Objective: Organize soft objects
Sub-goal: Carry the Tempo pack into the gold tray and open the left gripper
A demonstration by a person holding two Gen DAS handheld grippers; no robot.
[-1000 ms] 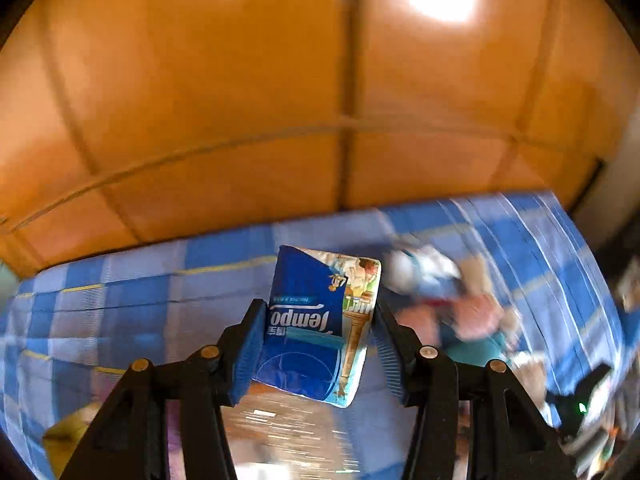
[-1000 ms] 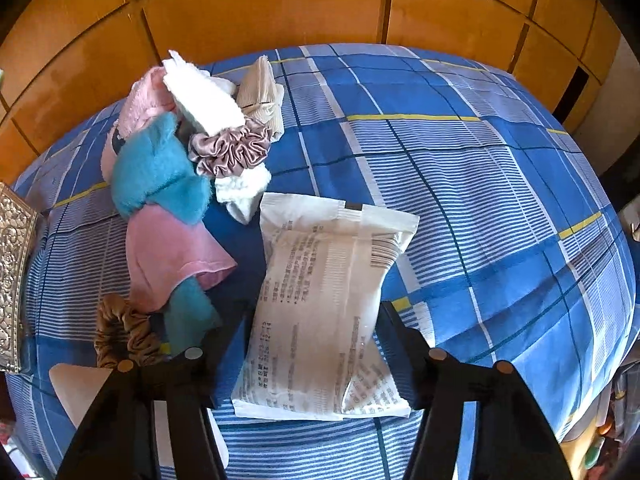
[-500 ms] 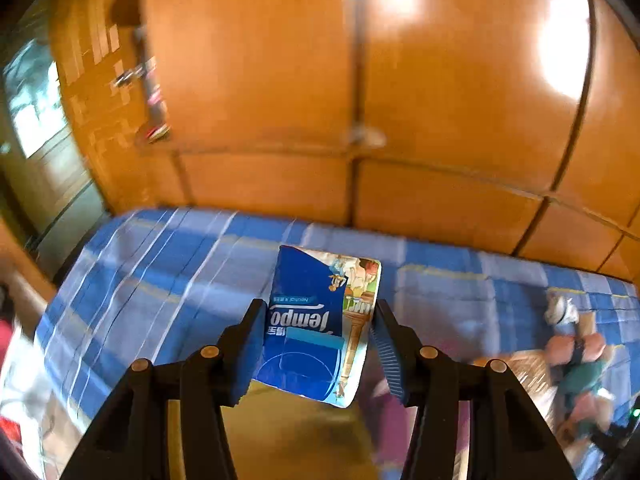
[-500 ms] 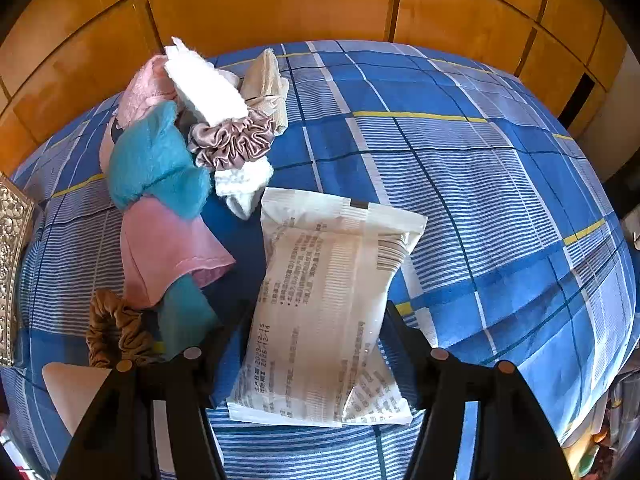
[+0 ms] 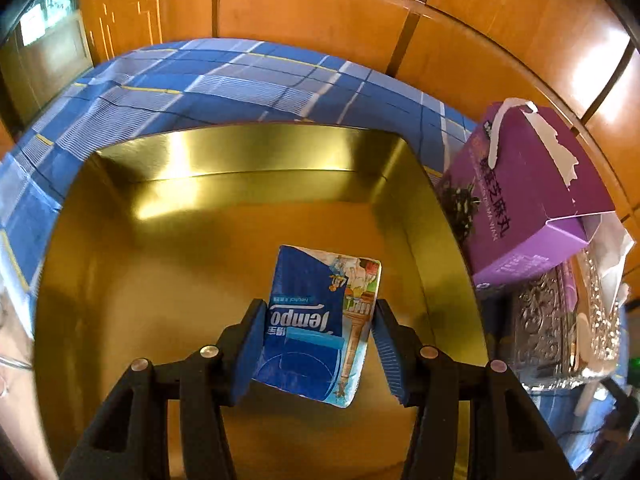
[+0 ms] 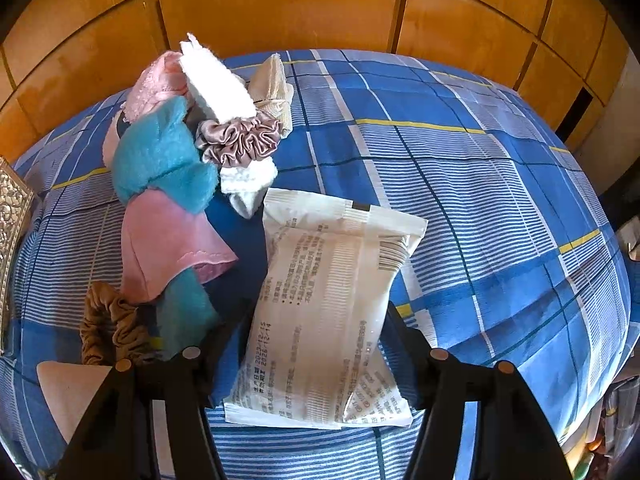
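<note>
A blue Tempo tissue pack (image 5: pixel 316 320) is clamped upright in my left gripper (image 5: pixel 318 344), whose blue pads press both its sides. It hangs inside an open gold tin (image 5: pixel 240 184), above the tin's floor. In the right wrist view my right gripper (image 6: pixel 316 336) is closed on a white printed pack (image 6: pixel 332 280) that lies on the blue checked cover (image 6: pixel 480 200). The pack looks pinched between the fingers. Left of it lies a heap of soft things: a teal cloth (image 6: pixel 160 160), a pink cloth (image 6: pixel 164 240), a mauve scrunchie (image 6: pixel 240 140), a brown scrunchie (image 6: pixel 108 320).
A torn purple carton (image 5: pixel 520 200) stands just right of the tin, on top of a silver embossed box (image 5: pixel 560 332). That silver box's edge (image 6: pixel 12 208) shows at the far left of the right wrist view. Wooden panels rise behind the bed.
My left gripper has swung left and down with the tissue pack, from above the bed to inside the gold tin. The right gripper and the white pack have stayed put.
</note>
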